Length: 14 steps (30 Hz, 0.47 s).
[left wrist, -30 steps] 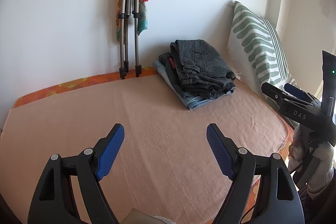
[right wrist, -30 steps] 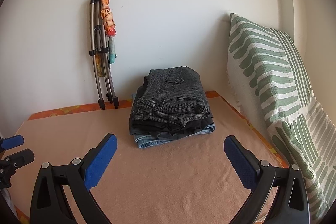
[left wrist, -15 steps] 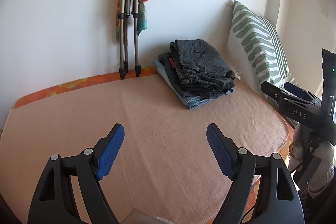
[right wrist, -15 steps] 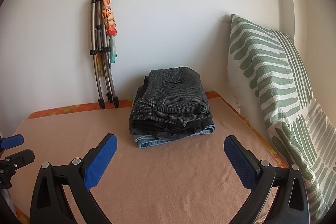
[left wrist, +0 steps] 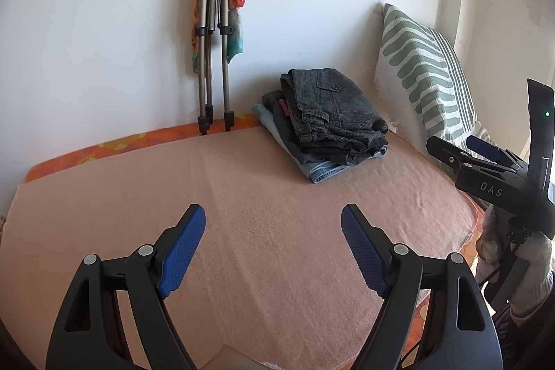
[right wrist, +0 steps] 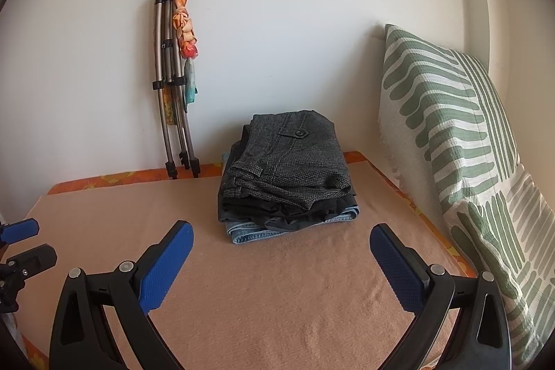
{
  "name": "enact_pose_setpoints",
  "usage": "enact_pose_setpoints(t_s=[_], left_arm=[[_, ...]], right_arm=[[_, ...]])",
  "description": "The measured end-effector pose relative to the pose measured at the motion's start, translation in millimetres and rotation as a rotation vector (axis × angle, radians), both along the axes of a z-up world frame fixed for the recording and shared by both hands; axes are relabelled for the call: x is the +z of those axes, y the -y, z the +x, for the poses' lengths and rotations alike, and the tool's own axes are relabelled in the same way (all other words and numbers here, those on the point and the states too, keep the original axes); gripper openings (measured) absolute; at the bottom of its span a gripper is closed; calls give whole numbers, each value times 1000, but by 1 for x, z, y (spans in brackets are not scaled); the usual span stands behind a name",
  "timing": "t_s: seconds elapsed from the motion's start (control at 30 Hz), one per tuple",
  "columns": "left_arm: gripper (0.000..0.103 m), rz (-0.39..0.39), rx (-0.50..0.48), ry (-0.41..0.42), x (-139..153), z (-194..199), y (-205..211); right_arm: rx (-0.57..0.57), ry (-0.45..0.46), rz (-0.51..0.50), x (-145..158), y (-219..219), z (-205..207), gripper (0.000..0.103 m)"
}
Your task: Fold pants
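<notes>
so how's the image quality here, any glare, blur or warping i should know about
Left wrist view: sharp, soft daylight, black fisheye corners; the blanket's far edge bows, and brightness washes out the right side behind the right gripper. Right wrist view: equally sharp, no blur; the folded pants stack casts only a soft shadow, and the pillow stretches toward the rim. The left gripper is in crisp focus.

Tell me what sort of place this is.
Probably a bedroom at home: a patterned pillow leans by the wall on a blanket-covered bed, beside stacked folded pants and a folded tripod.
</notes>
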<state>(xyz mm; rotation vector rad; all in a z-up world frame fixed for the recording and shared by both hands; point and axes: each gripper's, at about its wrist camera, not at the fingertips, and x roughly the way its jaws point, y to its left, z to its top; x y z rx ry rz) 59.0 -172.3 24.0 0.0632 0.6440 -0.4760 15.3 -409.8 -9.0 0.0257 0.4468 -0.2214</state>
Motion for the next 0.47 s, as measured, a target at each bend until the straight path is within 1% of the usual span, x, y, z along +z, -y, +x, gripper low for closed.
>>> enact_pose_setpoints(t_s=[0.3,0.47], left_arm=[[81,1,3,4,-1,0,0],[81,5,10,-13,-4,2,0]], right_arm=[[2,-2,-1,-1,-1,1,103],[5,-4,1,-1,-2,2,103]])
